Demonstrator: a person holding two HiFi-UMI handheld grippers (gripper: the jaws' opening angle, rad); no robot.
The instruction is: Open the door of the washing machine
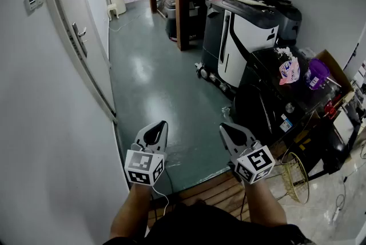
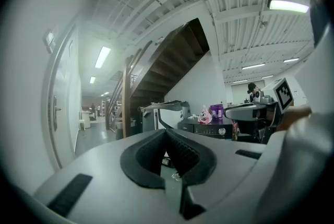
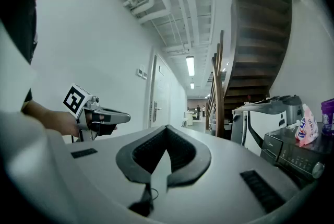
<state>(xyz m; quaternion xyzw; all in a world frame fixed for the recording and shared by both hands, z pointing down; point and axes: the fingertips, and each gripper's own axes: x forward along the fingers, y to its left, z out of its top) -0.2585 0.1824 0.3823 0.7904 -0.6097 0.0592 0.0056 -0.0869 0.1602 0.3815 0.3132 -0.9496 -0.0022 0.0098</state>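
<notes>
Washer (image 1: 269,92), a dark box, stands on the floor ahead and to the right of the right hand-held gripper (image 1: 225,127), with a pink bag (image 1: 289,69) and a purple tub (image 1: 317,73) on its top. It is near that hand-held gripper but not touching it. The left hand-held gripper (image 1: 160,125) is farther off, on the side away from the washer and near the white wall (image 1: 34,124).

Both are held side by side, apart from each other, pointing roughly level down the green floor (image 1: 148,67) rather than at the washer. In the left gripper view the left hand-held gripper (image 2: 166,133) has its jaws pressed together with nothing between them. The right gripper view shows the right hand-held gripper (image 3: 167,130) the same way, pressed together and empty.

From the right hand-held gripper the washer (image 3: 292,152) shows at the far right edge, its panel and knob (image 3: 315,169) turned partly this way. From the left one the washer (image 2: 209,128) lies ahead, beyond the other hand-held gripper. The door itself I cannot make out, as that face is too dark.

I would judge the task not yet begun. The right hand-held gripper is the nearer one and would have to swing right and spread before it could take the door.
</notes>
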